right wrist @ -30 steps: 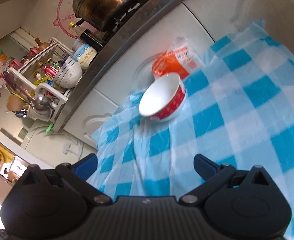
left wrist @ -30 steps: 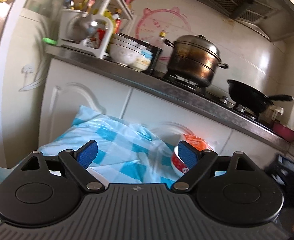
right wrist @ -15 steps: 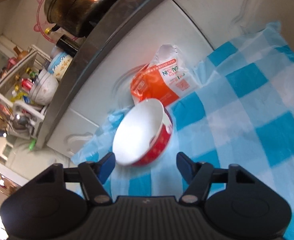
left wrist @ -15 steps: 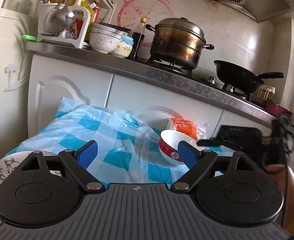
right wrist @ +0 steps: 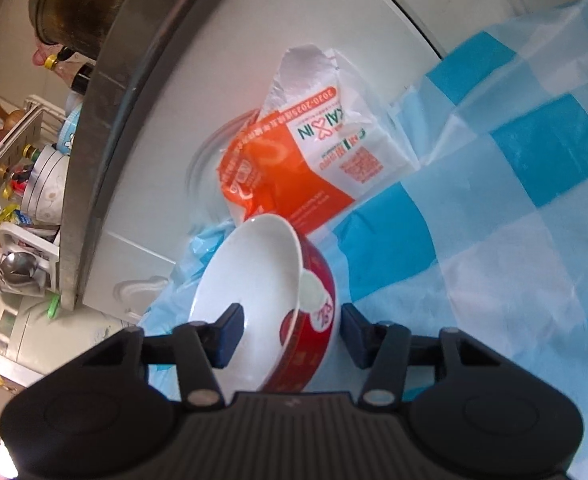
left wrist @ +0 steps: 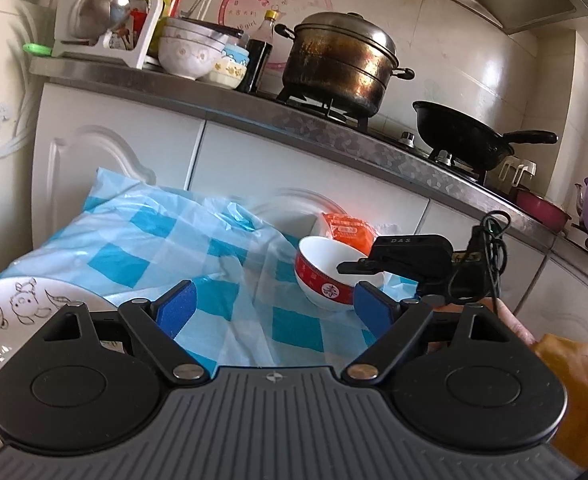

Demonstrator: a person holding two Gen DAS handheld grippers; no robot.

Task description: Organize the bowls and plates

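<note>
The right gripper (right wrist: 290, 334) pinches the wall of the red bowl (right wrist: 270, 300), one finger inside and one outside. The bowl sits on the blue checked cloth (right wrist: 514, 240) beside an orange packet (right wrist: 294, 172). The left gripper (left wrist: 274, 308) is spread wide and holds nothing, near a white plate (left wrist: 18, 316).

Bright daylight fills both fisheye views, bending straight lines at the dark-cornered edges. Glare sheens the wall tiles (left wrist: 506, 80) and steamer pot (left wrist: 340, 68). The right wrist view is softer, slightly blurred.
</note>
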